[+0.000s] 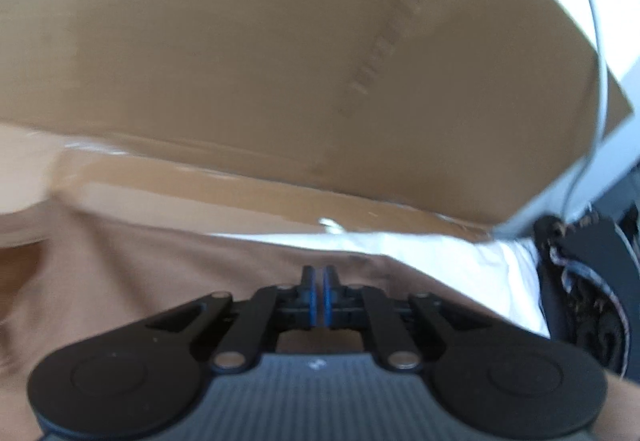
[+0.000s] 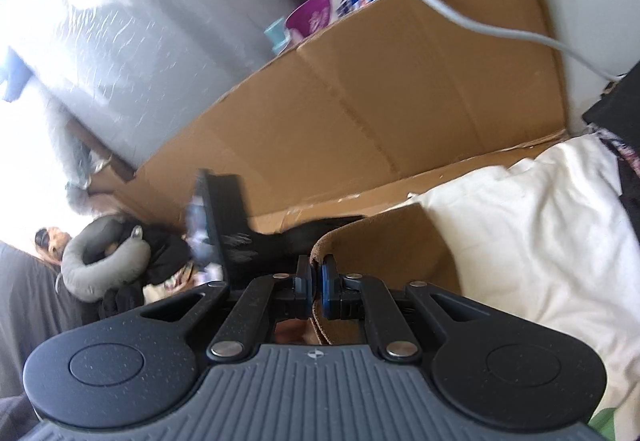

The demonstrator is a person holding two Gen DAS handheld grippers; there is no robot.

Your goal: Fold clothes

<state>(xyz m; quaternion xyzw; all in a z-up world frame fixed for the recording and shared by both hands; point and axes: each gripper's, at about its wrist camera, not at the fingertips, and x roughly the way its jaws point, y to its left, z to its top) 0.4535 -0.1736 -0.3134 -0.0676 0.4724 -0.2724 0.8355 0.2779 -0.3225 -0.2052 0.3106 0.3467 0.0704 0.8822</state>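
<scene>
The tan garment [image 2: 384, 241] looked like soft, matt cloth, its edge pinched in the right tool [image 2: 317, 281], whose black plastic was finely speckled with dull metal rivets. The cardboard box [image 2: 380, 93] was rough, creased brown paper board. The white sheet [image 2: 540, 241] was smooth, matt cotton-like fabric.

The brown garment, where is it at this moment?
In the right wrist view the brown garment has its edge pinched in the right claw, beside the white bedding and before the cardboard box. In the left wrist view it spreads under the left claw.
</scene>
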